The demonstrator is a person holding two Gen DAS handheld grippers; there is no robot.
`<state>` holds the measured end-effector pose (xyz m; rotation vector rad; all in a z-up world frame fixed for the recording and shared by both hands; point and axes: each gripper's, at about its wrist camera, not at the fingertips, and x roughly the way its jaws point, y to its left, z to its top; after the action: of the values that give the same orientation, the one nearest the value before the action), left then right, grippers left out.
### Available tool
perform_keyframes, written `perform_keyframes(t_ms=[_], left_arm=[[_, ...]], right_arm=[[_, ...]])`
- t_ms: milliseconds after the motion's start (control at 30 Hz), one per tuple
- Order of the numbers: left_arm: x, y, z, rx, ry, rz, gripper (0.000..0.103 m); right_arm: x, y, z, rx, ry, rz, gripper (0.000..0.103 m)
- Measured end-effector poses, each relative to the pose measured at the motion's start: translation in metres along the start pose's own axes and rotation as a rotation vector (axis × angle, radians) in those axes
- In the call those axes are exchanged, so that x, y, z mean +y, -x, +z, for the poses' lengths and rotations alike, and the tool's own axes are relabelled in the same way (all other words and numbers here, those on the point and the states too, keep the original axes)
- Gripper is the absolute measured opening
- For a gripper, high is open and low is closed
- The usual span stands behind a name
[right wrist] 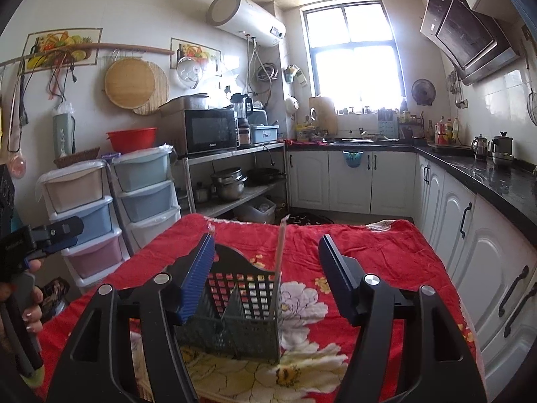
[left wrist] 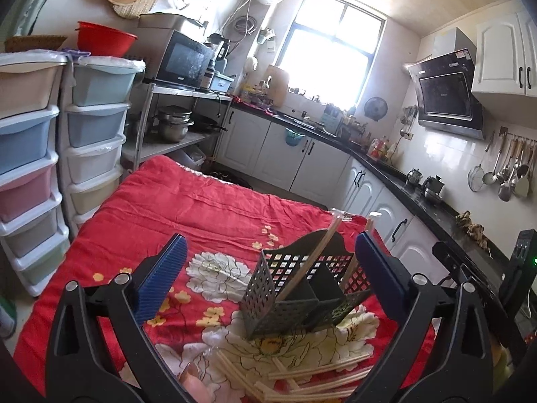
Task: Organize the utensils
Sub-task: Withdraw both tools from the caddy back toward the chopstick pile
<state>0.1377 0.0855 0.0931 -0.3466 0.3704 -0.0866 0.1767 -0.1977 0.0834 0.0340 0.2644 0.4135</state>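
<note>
Two grippers, left gripper (left wrist: 268, 268) and right gripper (right wrist: 266, 275), hover with jaws spread over the floral red cloth (left wrist: 208, 208). Between them stands a black perforated utensil caddy (right wrist: 235, 305) holding upright chopsticks (right wrist: 280, 248); more loose chopsticks (left wrist: 302, 372) lie near.

Utensil holder (right wrist: 235, 305) stands on the tablecloth (right wrist: 386, 262) between the right gripper's (right wrist: 265, 278) fingers; loose chopsticks (left wrist: 302, 372) lie nearer the left gripper (left wrist: 268, 272).

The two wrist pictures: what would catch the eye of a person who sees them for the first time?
First the red flowered cloth over the table, filling the middle of both views. On it stands a dark mesh utensil holder with a chopstick upright inside, and loose chopsticks lie in front of it in the left wrist view. Behind, the bright window glares.
</note>
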Motion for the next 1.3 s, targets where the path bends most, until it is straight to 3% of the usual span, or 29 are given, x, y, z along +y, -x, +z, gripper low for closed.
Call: perform_keyframes(t_ms=[667,1300], left_arm=[[0.029,-0.004,-0.038,0.103,0.065,0.047,0.092],[0.044,-0.018,-0.072,0.234,0.108,0.053,0.092]], right_arm=[[0.033,0.002,-0.036,0.129,0.105,0.101,0.062],[0.070,-0.008,-0.075,0.296,0.286,0.205,0.062]])
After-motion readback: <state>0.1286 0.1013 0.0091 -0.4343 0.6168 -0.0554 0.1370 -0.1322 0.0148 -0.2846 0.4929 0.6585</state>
